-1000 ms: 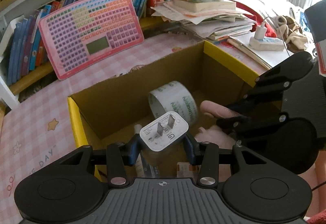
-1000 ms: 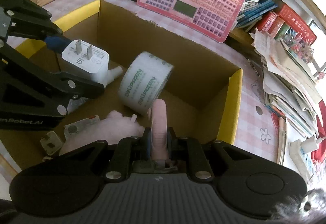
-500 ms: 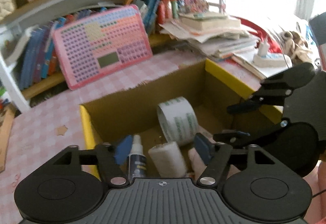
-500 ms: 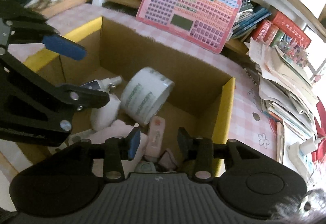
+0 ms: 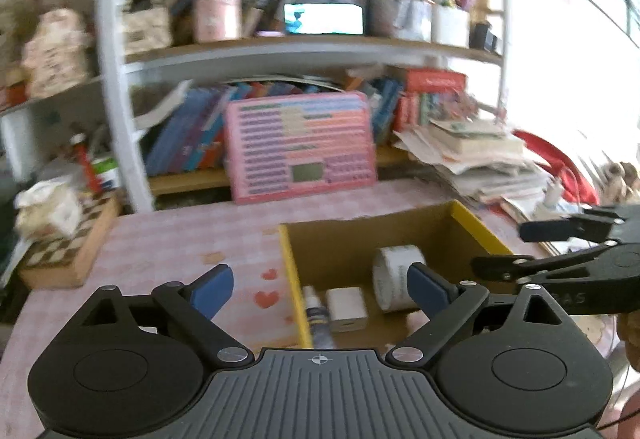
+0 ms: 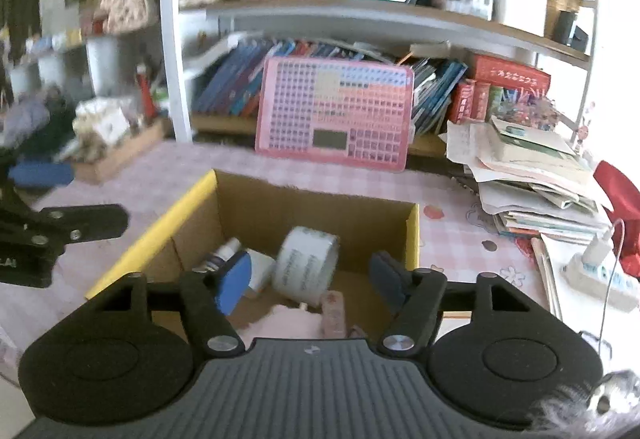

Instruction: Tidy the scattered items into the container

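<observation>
Left gripper (image 5: 318,285) stands with fingers spread wide, holding nothing, above the near edge of the cardboard box (image 5: 466,217). Right gripper (image 6: 310,277) is likewise spread and empty over the same box. Inside the box: tape roll (image 6: 306,267) on edge near the middle, white charger (image 5: 346,309) and spray bottle (image 5: 316,315) against the left wall, pink tube (image 6: 333,313) and pink cloth (image 6: 280,323) at the near side. Box sits on the pink checked table (image 5: 172,243).
</observation>
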Demonstrator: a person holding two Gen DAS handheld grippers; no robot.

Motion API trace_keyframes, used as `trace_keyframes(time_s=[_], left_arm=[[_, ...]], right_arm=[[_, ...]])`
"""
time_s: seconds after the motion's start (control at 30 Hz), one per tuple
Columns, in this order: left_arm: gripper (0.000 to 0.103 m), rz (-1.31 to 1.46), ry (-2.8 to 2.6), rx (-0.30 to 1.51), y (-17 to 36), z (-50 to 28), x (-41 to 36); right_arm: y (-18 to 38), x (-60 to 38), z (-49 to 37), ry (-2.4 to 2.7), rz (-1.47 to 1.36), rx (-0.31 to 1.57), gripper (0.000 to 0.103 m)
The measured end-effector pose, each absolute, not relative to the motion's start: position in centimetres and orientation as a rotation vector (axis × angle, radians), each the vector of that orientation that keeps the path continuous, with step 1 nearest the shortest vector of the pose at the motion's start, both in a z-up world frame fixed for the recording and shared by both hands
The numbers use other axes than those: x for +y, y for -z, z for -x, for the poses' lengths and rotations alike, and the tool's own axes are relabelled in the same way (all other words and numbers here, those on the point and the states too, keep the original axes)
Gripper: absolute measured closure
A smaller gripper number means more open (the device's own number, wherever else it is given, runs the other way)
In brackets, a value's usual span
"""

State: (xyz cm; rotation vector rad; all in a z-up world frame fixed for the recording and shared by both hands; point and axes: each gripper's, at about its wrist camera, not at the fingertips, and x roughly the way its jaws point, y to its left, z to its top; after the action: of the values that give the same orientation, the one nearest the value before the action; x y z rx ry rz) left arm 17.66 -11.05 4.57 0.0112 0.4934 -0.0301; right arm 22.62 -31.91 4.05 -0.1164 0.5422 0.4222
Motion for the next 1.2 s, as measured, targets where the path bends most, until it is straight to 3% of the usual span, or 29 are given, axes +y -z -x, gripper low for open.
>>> trace_keyframes(time_s=[0.3,1.2], left_arm=[[0.004,0.043,-0.095,0.452,-5.0,-11.9,-8.6],[0.000,0.006,-0.143,0.570,-1.3,0.9,-6.8]], right_arm=[[-4.1,-31.5,-17.4,-0.357,0.025,0.498,0.015],[-1.3,-27.4,-3.0,-0.317,0.073,0.576,0.006]])
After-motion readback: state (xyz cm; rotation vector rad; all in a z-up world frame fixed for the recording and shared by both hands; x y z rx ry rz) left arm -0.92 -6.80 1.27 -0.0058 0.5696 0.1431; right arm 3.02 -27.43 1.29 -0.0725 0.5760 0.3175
